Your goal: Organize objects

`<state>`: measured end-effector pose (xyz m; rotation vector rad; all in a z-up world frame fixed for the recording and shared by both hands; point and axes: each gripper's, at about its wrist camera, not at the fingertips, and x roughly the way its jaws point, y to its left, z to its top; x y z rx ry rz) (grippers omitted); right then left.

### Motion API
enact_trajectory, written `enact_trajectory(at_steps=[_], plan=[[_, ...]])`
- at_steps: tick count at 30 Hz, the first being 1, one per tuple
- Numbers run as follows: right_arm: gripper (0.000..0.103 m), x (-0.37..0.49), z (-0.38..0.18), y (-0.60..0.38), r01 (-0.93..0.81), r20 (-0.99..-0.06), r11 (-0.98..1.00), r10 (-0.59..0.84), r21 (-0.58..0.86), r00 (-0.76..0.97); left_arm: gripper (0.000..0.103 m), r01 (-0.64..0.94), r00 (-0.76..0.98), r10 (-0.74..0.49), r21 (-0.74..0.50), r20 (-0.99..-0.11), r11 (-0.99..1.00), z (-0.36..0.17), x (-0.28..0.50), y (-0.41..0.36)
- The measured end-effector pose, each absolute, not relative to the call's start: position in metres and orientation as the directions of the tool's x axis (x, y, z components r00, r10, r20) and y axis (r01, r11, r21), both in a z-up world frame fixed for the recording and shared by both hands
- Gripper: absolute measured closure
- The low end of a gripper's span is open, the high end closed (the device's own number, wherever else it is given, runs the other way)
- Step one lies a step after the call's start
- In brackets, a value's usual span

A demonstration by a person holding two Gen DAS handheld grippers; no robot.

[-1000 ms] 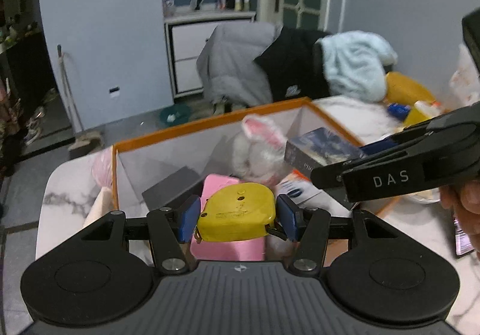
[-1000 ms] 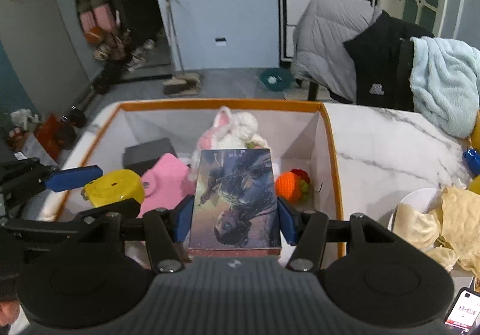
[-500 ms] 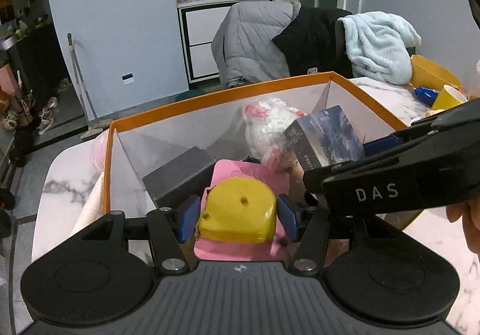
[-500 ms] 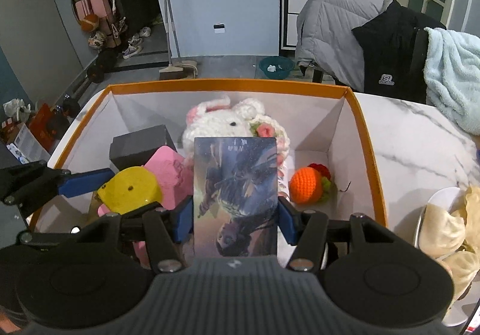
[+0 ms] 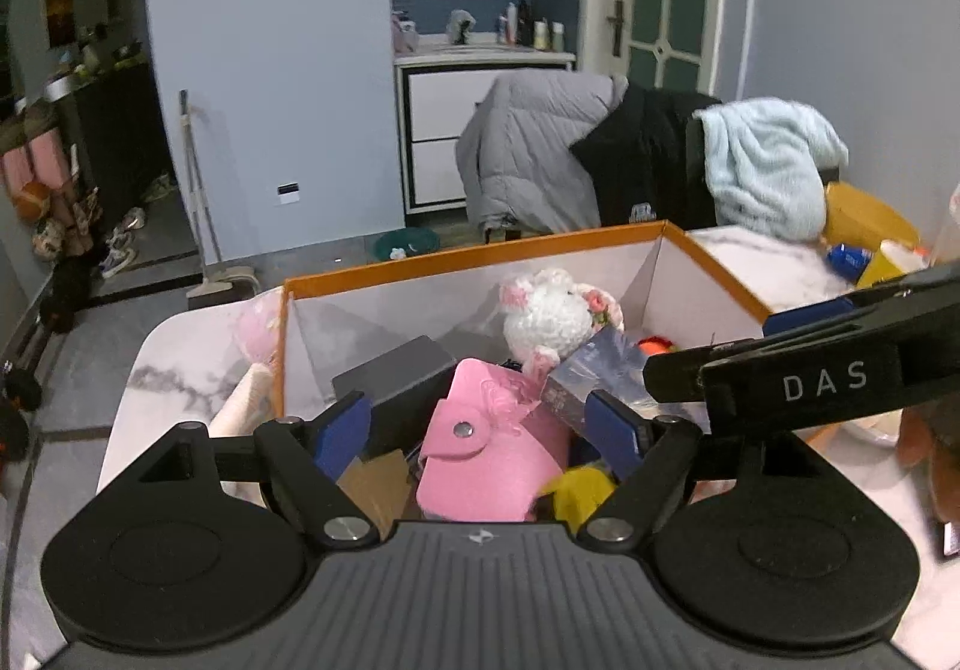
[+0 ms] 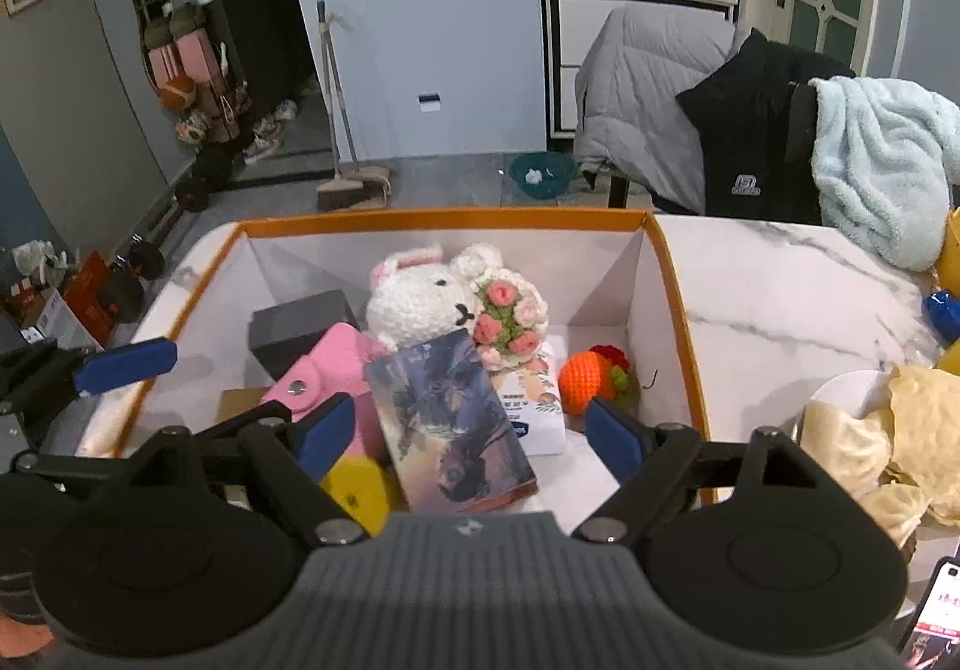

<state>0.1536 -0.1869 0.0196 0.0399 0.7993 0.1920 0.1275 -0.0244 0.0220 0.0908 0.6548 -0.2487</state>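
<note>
An orange-rimmed white box [image 6: 678, 274] [image 5: 468, 259] stands on the marble table. Inside lie a white crochet bunny [image 6: 420, 298], a pink pouch [image 6: 324, 370] [image 5: 486, 460], a black box [image 6: 294, 328], an orange crochet fruit [image 6: 585, 379], a white carton [image 6: 534, 412], a yellow tape measure [image 6: 354, 490] [image 5: 579, 493] and a dark picture box [image 6: 450, 418] leaning on the bunny. My left gripper [image 5: 480, 433] is open and empty above the pouch. My right gripper [image 6: 471, 436] is open and empty around the picture box, not touching it.
A white plate with flatbread [image 6: 864, 430] and a phone [image 6: 936, 610] lie right of the box. Yellow and blue items [image 5: 864, 244] sit at the table's far right. Chairs draped with jackets and a blue towel [image 6: 882, 159] stand behind.
Both grippers opened. The left let the yellow tape measure drop into the box beside the pink pouch. The right released the picture box, which now leans against the bunny.
</note>
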Motion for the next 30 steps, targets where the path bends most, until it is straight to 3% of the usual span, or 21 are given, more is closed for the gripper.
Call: enact_trajectory(at_steps=[8, 21, 30], plan=[[0.011, 0.118, 0.041, -0.180, -0.182, -0.661, 0.981, 0.179, 0.064, 0.729, 0.007, 0.185, 0.786, -0.169, -0.035, -0.595, 0.982, 0.038, 0.097, -0.020], [0.004, 0.050, 0.050, -0.184, -0.201, -0.545, 0.976, 0.213, 0.082, 0.811, 0.007, 0.232, 0.789, -0.185, 0.006, -0.586, 0.973, 0.048, 0.053, -0.030], [0.001, 0.023, 0.043, -0.186, -0.206, -0.547, 0.970, 0.242, 0.127, 0.802, 0.007, 0.224, 0.750, -0.162, 0.016, -0.641, 0.975, 0.047, 0.034, -0.030]])
